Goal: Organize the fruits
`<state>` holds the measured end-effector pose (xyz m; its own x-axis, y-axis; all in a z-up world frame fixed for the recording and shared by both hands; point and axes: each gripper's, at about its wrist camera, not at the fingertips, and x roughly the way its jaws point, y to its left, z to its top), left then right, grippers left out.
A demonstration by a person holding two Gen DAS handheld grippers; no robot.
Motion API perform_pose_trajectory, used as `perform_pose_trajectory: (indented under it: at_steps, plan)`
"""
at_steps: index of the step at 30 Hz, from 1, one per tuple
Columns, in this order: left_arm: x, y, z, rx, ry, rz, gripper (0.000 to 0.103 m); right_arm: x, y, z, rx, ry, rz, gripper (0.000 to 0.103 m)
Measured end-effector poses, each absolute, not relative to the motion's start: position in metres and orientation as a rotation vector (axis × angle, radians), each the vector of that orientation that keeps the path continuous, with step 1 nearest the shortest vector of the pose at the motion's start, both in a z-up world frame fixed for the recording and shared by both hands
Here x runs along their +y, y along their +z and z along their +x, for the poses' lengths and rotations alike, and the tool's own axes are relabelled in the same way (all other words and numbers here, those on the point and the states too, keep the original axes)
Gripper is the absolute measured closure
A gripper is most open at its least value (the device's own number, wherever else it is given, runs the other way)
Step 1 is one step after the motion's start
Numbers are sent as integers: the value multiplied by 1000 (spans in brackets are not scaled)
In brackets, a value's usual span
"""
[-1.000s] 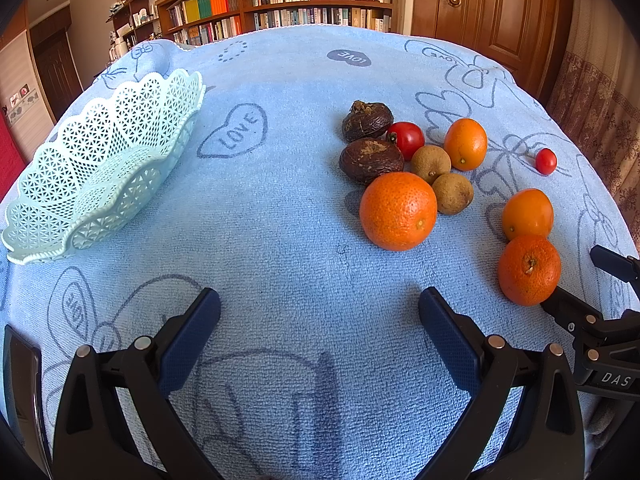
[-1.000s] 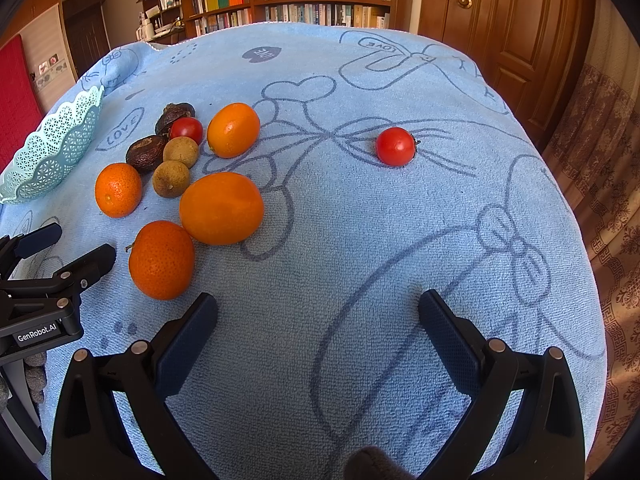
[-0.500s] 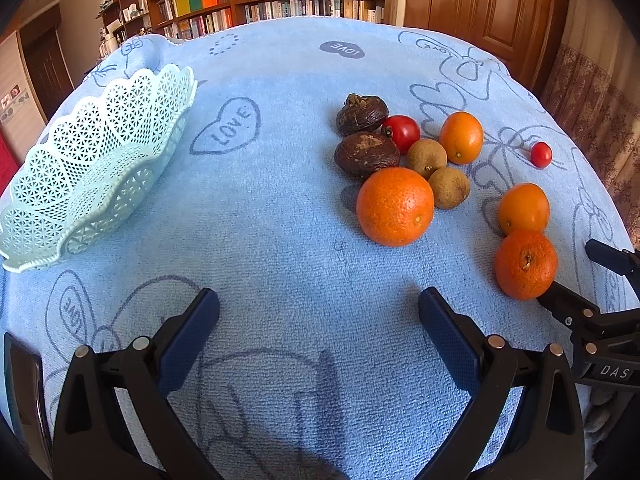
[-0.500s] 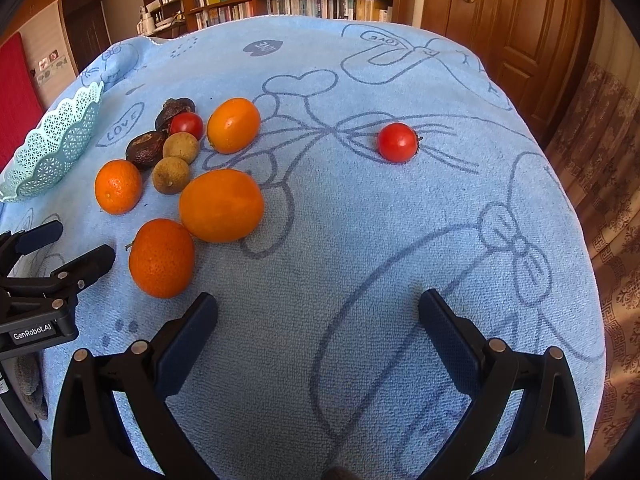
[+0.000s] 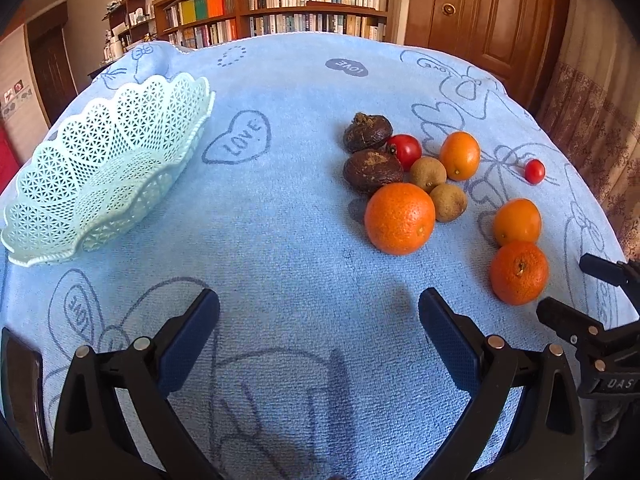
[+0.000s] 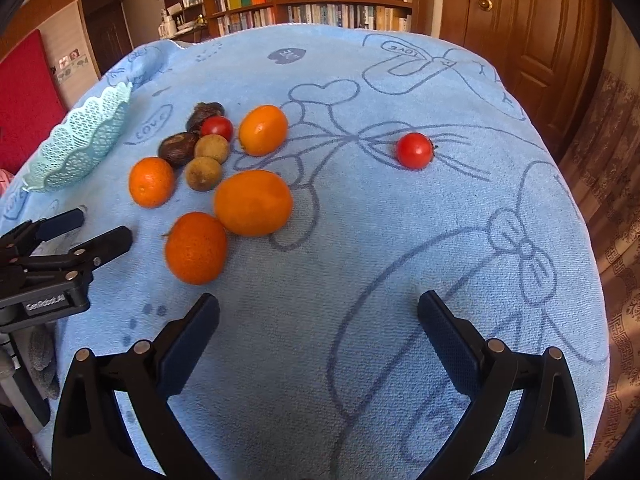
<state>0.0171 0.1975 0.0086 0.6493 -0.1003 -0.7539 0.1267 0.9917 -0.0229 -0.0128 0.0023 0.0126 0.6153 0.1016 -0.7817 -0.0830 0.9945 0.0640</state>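
Fruit lies loose on the blue towel: a big orange (image 5: 399, 218), more oranges (image 5: 519, 272) (image 5: 517, 222) (image 5: 459, 155), two dark brown fruits (image 5: 373, 170), two small tan fruits (image 5: 427, 174), a red tomato (image 5: 405, 149) and a lone tomato (image 6: 415, 150) further right. An empty mint lattice basket (image 5: 100, 168) stands at the left. My left gripper (image 5: 319, 326) is open over bare towel, short of the big orange. My right gripper (image 6: 319, 326) is open, with the nearest orange (image 6: 196, 247) just beyond its left finger.
The blue towel (image 5: 280, 240) with heart and bow prints covers the whole table. Bookshelves (image 5: 280, 4) and a wooden door (image 5: 488, 20) stand behind it. A patterned curtain (image 6: 616, 184) hangs at the right. Each gripper shows at the edge of the other's view.
Both grippers have shifted only slightly; the fruit sits a little higher in the left wrist view. Both stay open and no fruit has moved.
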Motion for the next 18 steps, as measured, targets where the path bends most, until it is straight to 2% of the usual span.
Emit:
perform_pose_trajectory:
  at_steps: [5, 7, 9, 10, 12, 17, 18]
  plan:
    - [209, 20, 9, 770, -49, -4, 3, 28, 30, -20, 827, 224, 3, 5]
    - [210, 27, 3, 713, -14, 14, 3, 41, 32, -16, 817, 252, -28, 9]
    - [211, 34, -3, 657, 18, 35, 2, 51, 31, -12, 820, 267, -45, 17]
    - [212, 37, -5, 634, 30, 41, 2, 54, 30, -8, 828, 277, -42, 25]
    - [214, 42, -7, 607, 47, 43, 2, 58, 27, -3, 842, 289, -29, 29]
    - [215, 43, -2, 623, 36, 34, 2, 58, 18, 3, 859, 273, -13, 62]
    - [214, 42, -1, 627, 31, 38, 2, 56, 17, 2, 854, 263, -11, 65]
